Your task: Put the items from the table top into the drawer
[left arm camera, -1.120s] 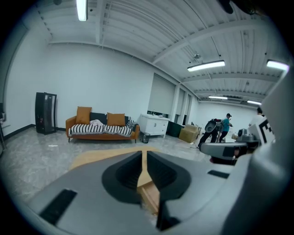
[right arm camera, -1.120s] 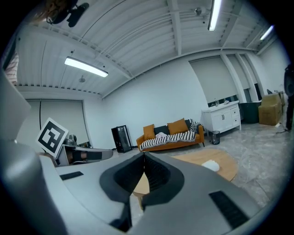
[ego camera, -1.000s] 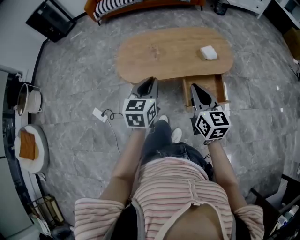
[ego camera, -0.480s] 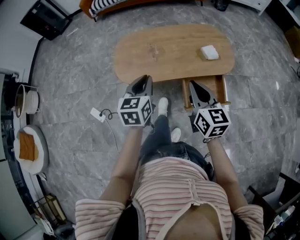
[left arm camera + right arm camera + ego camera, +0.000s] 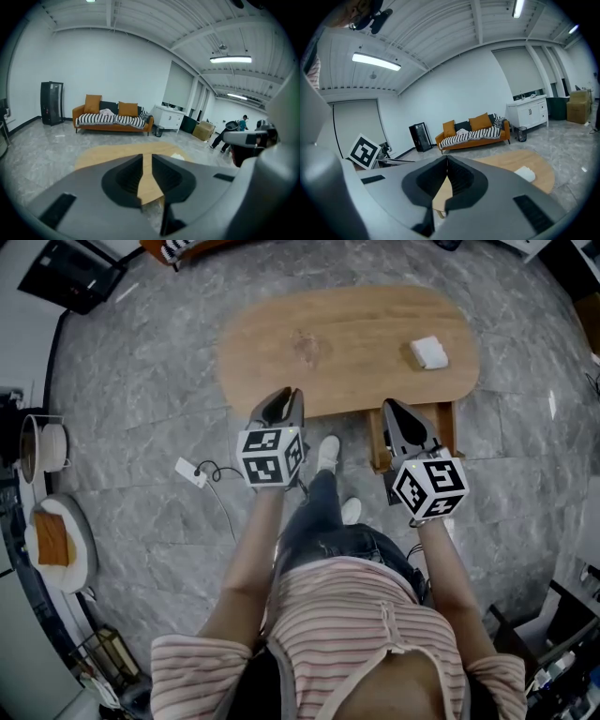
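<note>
A small white block (image 5: 428, 352) lies on the right part of the oval wooden table (image 5: 328, 343). It also shows in the left gripper view (image 5: 177, 156) and the right gripper view (image 5: 526, 174). Below the table's right end an open wooden drawer (image 5: 377, 439) sticks out toward me. My left gripper (image 5: 284, 397) hovers at the table's near edge, left of the drawer. Its jaws (image 5: 147, 157) have just been opening to a narrow gap with nothing between them. My right gripper (image 5: 394, 409) hangs over the drawer, its tips (image 5: 446, 158) pressed together and empty.
An orange sofa (image 5: 112, 119) with a striped blanket stands beyond the table, with a black unit (image 5: 50, 96) to its left and a white cabinet (image 5: 169, 121) to its right. A white power strip (image 5: 192, 472) with a cable lies on the marble floor. My shoe (image 5: 326, 451) is beside the drawer.
Both grippers have moved forward to the table's near edge as the person stepped closer. The white block and the drawer have stayed in place.
</note>
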Available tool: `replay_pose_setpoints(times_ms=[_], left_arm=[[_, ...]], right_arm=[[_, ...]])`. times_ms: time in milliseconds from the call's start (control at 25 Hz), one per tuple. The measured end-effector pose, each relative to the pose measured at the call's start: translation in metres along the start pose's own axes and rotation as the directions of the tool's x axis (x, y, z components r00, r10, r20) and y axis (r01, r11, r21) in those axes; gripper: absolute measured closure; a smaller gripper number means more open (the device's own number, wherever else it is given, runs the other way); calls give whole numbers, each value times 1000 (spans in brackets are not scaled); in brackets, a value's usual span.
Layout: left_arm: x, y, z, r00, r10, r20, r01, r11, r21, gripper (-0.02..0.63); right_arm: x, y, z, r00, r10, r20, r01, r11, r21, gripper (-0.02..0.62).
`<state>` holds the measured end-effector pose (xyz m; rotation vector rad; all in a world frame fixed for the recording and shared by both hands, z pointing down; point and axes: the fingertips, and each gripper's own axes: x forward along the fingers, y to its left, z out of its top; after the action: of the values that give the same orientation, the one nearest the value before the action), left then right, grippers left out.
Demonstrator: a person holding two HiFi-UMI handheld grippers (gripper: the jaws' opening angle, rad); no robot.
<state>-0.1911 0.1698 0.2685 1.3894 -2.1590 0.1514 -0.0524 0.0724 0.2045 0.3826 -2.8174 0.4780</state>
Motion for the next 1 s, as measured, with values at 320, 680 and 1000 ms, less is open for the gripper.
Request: replay_pose_setpoints(times_ms=[320, 680, 1000], left_arm=[[65, 47, -6, 993, -16, -114, 11, 999, -45, 541], [123, 80, -32, 973, -61, -222, 37, 993, -110, 499], [171, 96, -63, 948, -78, -307, 48, 993, -104, 486]], right_arm=[[79, -16, -9, 995, -8, -103, 9, 1000, 12, 586], [143, -16, -26, 979, 0, -202, 1, 1000, 4, 586], [187, -30, -48, 967, -4, -253, 6, 1000, 6, 587]])
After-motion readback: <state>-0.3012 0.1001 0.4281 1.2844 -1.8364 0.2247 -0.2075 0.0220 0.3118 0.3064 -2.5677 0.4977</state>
